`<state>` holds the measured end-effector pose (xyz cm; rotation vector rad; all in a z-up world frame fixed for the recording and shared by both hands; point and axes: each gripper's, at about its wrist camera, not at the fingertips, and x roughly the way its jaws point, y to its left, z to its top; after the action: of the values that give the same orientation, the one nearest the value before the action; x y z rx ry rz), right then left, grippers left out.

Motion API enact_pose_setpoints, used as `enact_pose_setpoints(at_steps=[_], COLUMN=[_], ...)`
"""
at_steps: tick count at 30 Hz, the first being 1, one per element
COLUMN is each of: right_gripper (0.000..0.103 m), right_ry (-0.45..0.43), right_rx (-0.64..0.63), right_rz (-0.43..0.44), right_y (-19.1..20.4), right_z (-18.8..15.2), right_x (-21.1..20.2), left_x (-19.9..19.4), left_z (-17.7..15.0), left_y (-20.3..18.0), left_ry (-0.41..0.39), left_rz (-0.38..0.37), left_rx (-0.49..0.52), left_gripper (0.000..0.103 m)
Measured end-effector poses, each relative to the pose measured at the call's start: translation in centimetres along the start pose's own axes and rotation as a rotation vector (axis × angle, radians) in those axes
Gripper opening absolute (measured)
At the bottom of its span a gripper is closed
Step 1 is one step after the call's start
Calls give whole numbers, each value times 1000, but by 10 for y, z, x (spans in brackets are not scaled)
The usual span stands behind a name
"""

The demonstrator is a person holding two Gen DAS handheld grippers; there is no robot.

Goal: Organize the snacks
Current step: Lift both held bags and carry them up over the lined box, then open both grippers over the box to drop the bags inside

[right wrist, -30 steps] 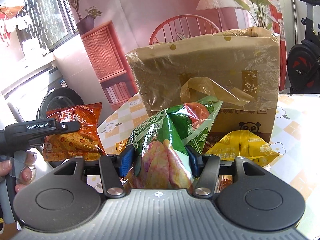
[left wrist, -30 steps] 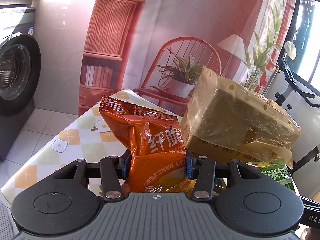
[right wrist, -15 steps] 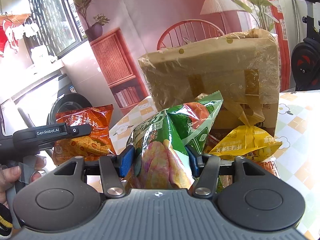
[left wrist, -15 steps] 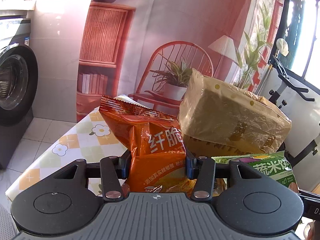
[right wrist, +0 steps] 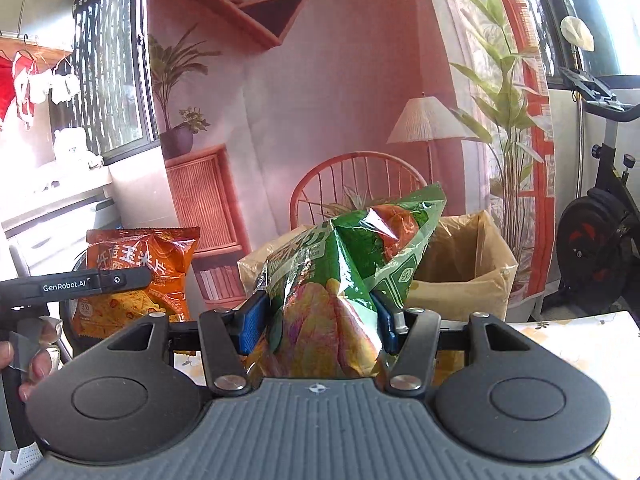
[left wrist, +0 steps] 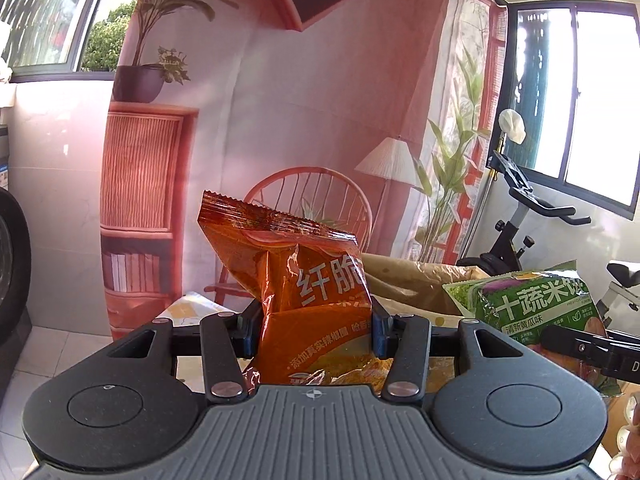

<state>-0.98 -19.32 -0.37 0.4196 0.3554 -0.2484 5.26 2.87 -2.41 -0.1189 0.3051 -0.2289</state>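
Note:
My left gripper [left wrist: 312, 330] is shut on an orange corn chip bag [left wrist: 296, 280] and holds it up in the air. My right gripper [right wrist: 318, 326] is shut on a green rice cracker bag [right wrist: 340, 276], also lifted. Each bag shows in the other view: the green bag [left wrist: 532, 308] at the right, the orange bag [right wrist: 140, 276] at the left. A cardboard box lined with a brown plastic bag [right wrist: 460, 264] stands open just behind both bags, its rim below them. It also shows in the left wrist view [left wrist: 412, 284].
The table with a flower-checked cloth [right wrist: 572, 340] lies below. An exercise bike [right wrist: 600, 232] stands at the right. A printed backdrop with a chair [left wrist: 308, 200] hangs behind the table. A washing machine [left wrist: 12, 272] is at the far left.
Both grippers have risen with their bags. The box, first seen from the side and above the grippers, now sits lower with its open top in view. The yellow bag has dropped out of sight.

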Motion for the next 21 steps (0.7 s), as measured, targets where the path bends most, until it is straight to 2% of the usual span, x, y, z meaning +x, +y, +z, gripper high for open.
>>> enact_pose_setpoints(at_steps=[4,11,16,21], right_gripper=[57,57,57,57], right_ry=[-64,-125,-72,27], right_rx=[-65,-117,-175,-239], right_rz=[-75,-135,-183,-240], right_y=[-6,-26,-46,-62], right_z=[16,51,67,68], right_x=[8,28,66,112], left_x=[10,39,80,132], left_z=[17,49,63,63], left_y=[-16,-30,-48,-69], left_ry=[-34,-76,-50,29], left_rz=[-18,-23,-16,-15], left_rx=[38,91,163,242], left_gripper=[52,52,52,52])
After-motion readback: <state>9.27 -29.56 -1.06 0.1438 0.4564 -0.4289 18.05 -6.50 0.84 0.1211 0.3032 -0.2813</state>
